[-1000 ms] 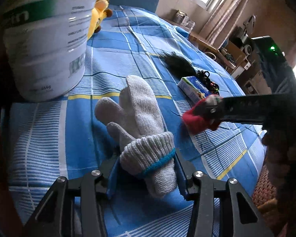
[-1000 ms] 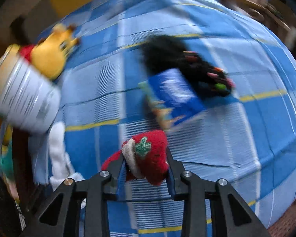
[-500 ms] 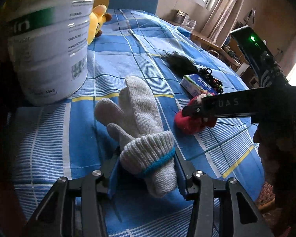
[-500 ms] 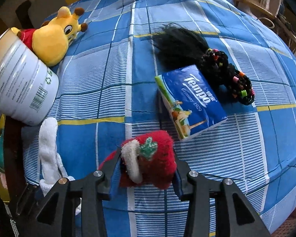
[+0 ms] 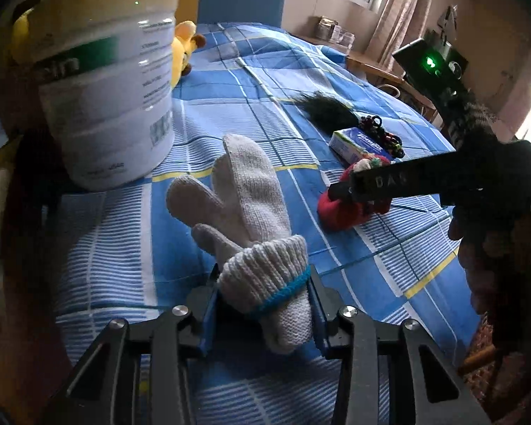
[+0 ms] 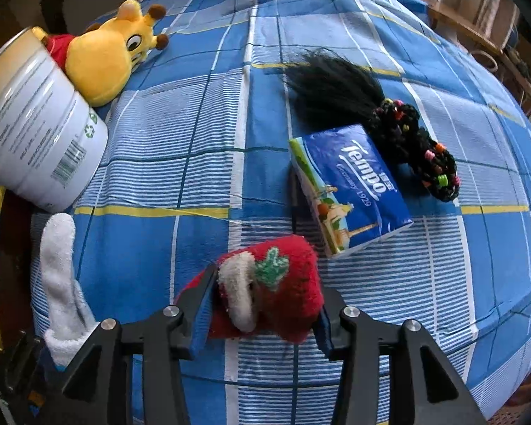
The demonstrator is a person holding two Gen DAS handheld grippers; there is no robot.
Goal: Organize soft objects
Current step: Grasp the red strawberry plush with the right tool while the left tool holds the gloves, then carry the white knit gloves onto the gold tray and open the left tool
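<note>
My left gripper point(image 5: 263, 304) is shut on the cuff of a white knit glove point(image 5: 244, 198) with a blue band; the glove's fingers lie flat on the blue checked cloth point(image 5: 230, 81). The glove also shows at the left of the right wrist view point(image 6: 58, 276). My right gripper point(image 6: 265, 304) is shut on a red knit strawberry toy point(image 6: 283, 283) with a white and green top, resting on the cloth. In the left wrist view the toy point(image 5: 340, 209) sits under the right gripper's black finger point(image 5: 389, 180).
A large white tin point(image 5: 106, 81) stands at the left, also in the right wrist view point(image 6: 35, 120). A yellow plush giraffe point(image 6: 106, 56) leans against it. A blue Tempo tissue pack point(image 6: 350, 184) and a black hairpiece with beads point(image 6: 371, 106) lie beyond the strawberry.
The right gripper has lowered the strawberry toy onto the cloth and its jaws stand a little wider. The left gripper has held still on the glove.
</note>
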